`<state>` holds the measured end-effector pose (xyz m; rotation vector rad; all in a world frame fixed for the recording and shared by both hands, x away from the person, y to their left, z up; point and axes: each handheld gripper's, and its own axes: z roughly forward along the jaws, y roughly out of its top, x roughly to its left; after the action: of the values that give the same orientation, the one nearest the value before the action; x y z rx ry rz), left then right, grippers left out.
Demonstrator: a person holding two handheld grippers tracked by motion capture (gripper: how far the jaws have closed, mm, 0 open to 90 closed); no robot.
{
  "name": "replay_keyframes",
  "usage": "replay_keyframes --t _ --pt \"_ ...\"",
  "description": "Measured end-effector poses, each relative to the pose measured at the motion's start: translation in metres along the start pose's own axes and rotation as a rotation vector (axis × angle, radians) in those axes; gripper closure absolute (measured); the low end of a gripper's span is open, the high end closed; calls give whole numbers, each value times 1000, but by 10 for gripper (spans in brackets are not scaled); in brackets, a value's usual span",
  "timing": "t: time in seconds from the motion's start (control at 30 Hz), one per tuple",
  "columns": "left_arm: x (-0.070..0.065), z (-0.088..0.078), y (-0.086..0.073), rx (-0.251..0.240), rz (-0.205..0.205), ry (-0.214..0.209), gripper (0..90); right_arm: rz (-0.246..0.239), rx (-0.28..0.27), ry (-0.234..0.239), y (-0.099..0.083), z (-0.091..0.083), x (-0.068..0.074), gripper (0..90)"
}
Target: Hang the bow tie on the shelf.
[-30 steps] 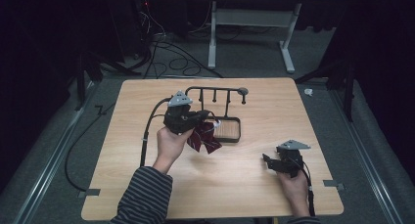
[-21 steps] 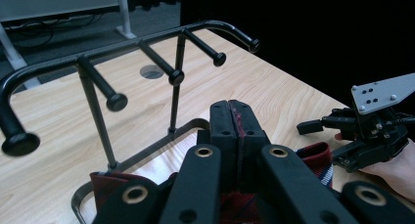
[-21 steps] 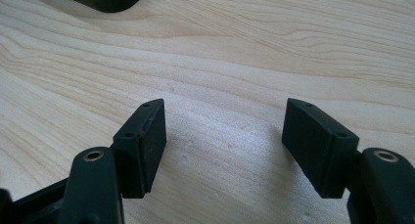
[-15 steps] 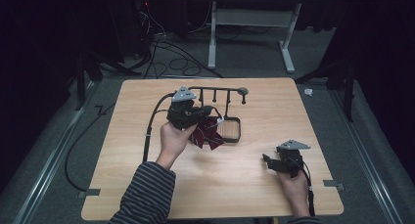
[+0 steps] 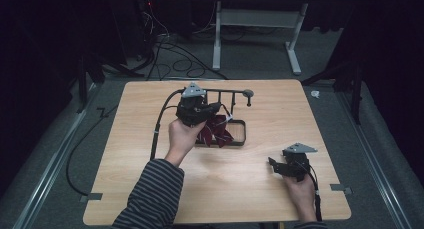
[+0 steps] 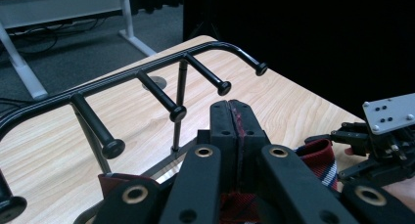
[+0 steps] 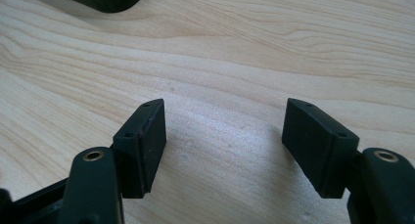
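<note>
A black rack (image 5: 226, 92) stands at the table's far middle, a top bar with several knobbed pegs (image 6: 155, 93) over a black rectangular base (image 5: 241, 135). My left gripper (image 5: 214, 109) hovers just in front of the bar, shut on a dark red cloth piece (image 5: 216, 131) that hangs over the base. In the left gripper view the jaws (image 6: 234, 107) pinch a thin red edge, and a red, white and navy striped band (image 6: 320, 154) shows at the right. My right gripper (image 5: 273, 164) rests low on the table at the front right, open (image 7: 222, 121) with bare wood between its pads.
The left gripper's cable (image 5: 159, 123) trails down the table's left half. The right gripper (image 6: 384, 136) shows at the far right of the left gripper view. Beyond the table's back edge are floor cables and a white desk frame (image 5: 255, 26).
My left gripper has carried the red cloth a little up and back toward the rack's bar. The right gripper has stayed where it was.
</note>
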<state>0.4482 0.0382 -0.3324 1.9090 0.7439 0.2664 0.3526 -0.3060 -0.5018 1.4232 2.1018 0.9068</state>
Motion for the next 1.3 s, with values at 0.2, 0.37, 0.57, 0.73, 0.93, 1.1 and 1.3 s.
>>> replay_keyframes --t 0.2,0.37,0.57,0.73,0.93,1.1,1.3 --pt "4 4 2 -6 -7 17 892 0 0 1 0 0 0 342" --pt "7 8 3 -2 -2 40 891 1 0 3 0 0 0 342" --pt "10 13 4 -8 -19 44 891 0 0 2 0 0 0 341" --pt "15 16 2 0 -29 65 891 -2 -2 3 0 0 -1 341" --pt "19 19 2 -15 -44 79 891 1 0 2 0 0 0 341" --pt "23 24 1 -24 -58 91 891 1 0 2 0 0 0 342" --pt "25 28 0 -29 -66 104 889 1 -1 3 0 0 0 341"
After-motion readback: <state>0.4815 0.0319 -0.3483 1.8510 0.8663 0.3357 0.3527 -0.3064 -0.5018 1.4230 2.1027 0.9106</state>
